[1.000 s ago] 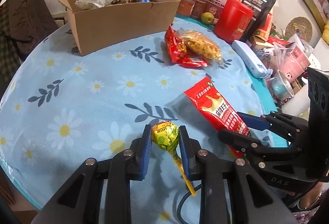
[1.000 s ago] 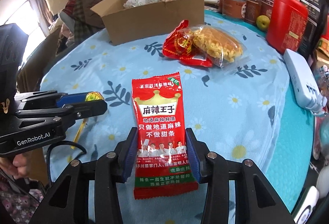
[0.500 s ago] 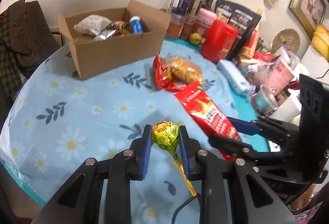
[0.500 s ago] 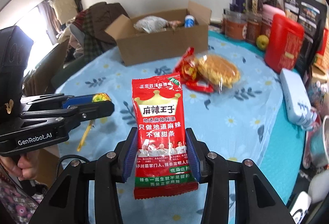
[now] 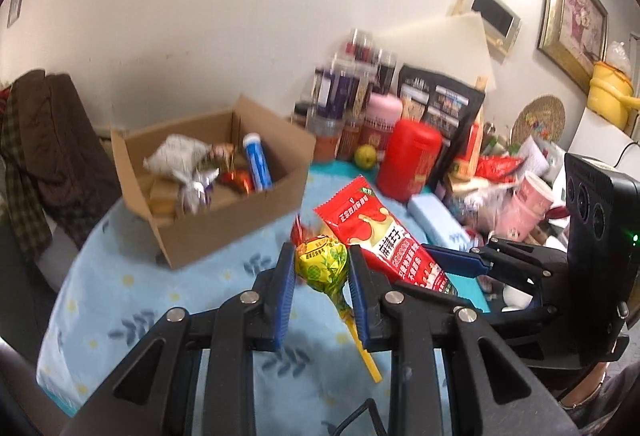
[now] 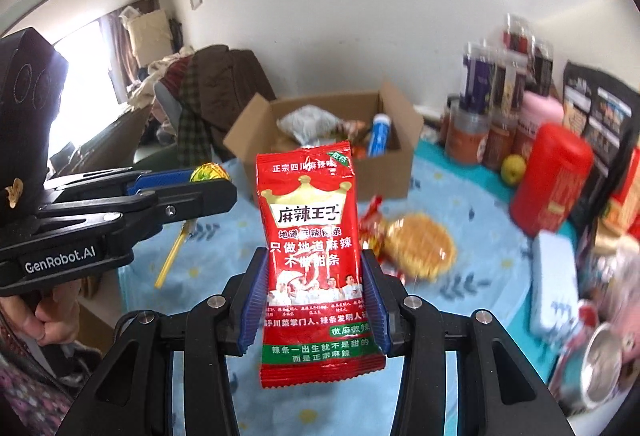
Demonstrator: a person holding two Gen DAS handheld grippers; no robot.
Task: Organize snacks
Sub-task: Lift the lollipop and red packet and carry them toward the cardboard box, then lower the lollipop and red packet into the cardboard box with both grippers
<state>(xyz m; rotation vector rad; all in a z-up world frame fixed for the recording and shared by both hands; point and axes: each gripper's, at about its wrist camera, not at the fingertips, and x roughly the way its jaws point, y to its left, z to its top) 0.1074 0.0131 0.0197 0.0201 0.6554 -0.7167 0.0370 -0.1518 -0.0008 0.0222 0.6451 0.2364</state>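
While left fingers pinch lollipop stick-down, right fingers clamp red packet upright.

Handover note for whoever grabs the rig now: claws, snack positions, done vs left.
Left claw: shut on the lollipop, held above the table.
Right claw: shut on the red snack packet, also in the air.
Cardboard box: open at the back of the table, several snacks already inside.
Left to do: drop both in; the two bags on the tablecloth remain.
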